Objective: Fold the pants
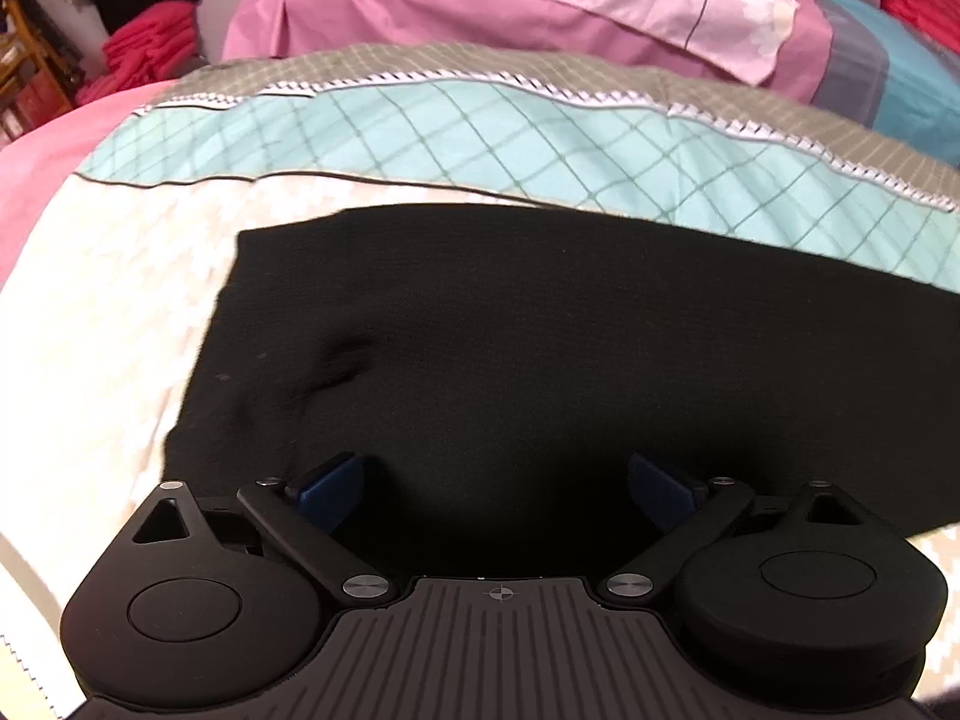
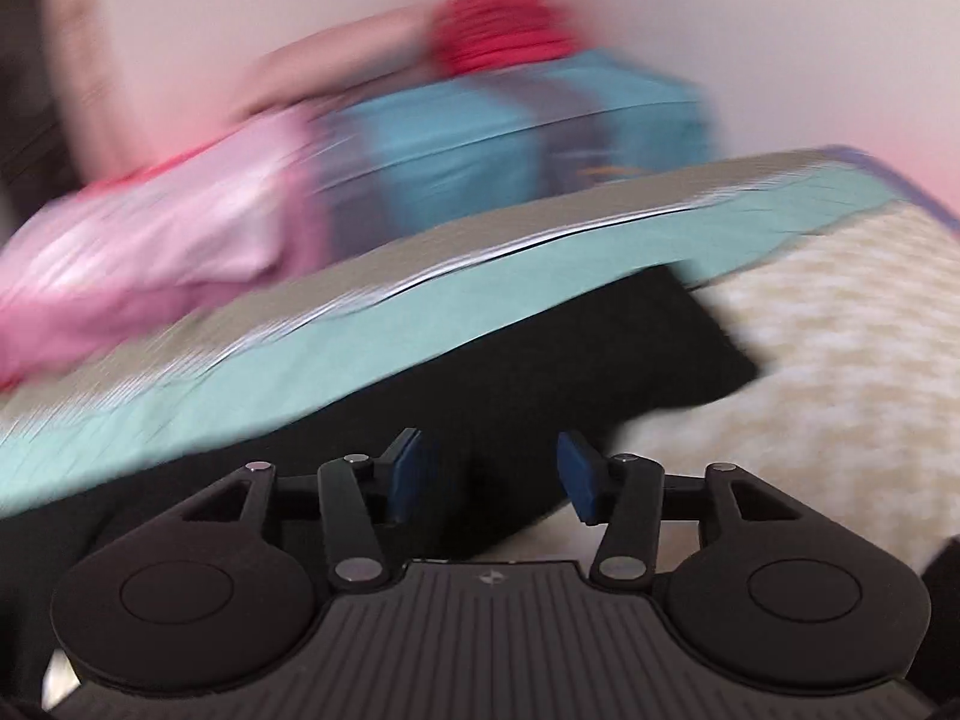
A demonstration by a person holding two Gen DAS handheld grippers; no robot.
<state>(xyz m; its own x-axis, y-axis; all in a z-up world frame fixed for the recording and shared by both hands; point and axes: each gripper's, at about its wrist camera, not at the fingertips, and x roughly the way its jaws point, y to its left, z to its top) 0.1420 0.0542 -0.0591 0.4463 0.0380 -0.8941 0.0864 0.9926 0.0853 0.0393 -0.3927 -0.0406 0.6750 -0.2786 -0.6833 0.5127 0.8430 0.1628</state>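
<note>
One pair of black pants [image 1: 480, 348] lies flat on the cream patterned bedspread [image 1: 102, 324], its left edge cutting straight, bare cream cloth beyond; the left gripper [image 1: 495, 480] hangs above it, jaws spread wide, nothing between. In the blurred right view, the right gripper [image 2: 489, 477] stands partly open over the pants' near edge; two folded pink and blue bedding piles [image 2: 420, 138] sit behind.

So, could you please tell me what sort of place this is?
Most likely a bedroom: black pants lie on a bed's patterned quilt, with pink bedding behind and stacked red cloth by cluttered shelves.
</note>
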